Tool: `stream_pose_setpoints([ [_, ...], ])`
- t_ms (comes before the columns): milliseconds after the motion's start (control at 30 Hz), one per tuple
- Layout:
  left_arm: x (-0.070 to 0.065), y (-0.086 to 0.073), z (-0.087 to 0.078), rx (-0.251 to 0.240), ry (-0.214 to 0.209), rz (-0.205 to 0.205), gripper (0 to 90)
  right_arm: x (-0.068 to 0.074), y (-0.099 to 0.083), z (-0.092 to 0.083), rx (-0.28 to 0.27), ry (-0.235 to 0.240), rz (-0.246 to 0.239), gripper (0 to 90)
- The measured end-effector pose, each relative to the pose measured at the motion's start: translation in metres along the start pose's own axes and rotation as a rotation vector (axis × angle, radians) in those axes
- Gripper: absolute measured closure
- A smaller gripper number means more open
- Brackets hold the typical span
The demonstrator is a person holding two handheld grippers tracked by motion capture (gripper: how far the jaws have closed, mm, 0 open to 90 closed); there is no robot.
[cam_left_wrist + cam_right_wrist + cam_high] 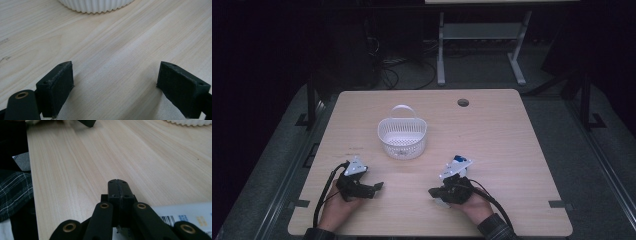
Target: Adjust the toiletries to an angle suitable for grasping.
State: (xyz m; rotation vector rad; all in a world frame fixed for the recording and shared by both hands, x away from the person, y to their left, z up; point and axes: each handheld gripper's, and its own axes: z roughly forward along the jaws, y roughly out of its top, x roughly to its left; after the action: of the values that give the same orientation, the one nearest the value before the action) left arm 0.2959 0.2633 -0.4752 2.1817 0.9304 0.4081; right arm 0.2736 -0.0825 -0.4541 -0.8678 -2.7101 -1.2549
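The white basket point(96, 5) is cut off by the top edge of the left tool view, leaving its ribbed base; in the right tool view a sliver remains at the top right. A printed label point(185, 216) beneath the right tool point(117, 185) runs off the lower right edge, its text too small to read.

High view is dim overall; the room around the pale wooden table point(492, 150) sinks into near black, and only the tabletop catches soft, even light from above; the white slatted plastic basket point(402, 137) is the brightest spot, with only a faint shadow at its base; the picture is slightly grainy. Left gripper view is far brighter; wood grain crisp in the middle, black foam pads point(58, 85) soft and close; right gripper view is warm and well lit, near parts blurred, the far corner smeared out of focus
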Motion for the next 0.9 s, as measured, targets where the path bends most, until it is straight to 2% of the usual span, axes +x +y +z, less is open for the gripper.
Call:
stream_pose_setpoints([
  [200, 0.0, 0.0, 0.0, 0.0, 0.0, 0.0, 12.8, 0.0, -0.003, -0.003, 0.002, 0.001, 0.0, 89.6],
  [900, 0.0, 0.0, 0.0, -0.001, 0.0, 0.0, 12.8, 0.0, -0.035, -0.037, -0.011, -0.029, 0.058, 89.6],
])
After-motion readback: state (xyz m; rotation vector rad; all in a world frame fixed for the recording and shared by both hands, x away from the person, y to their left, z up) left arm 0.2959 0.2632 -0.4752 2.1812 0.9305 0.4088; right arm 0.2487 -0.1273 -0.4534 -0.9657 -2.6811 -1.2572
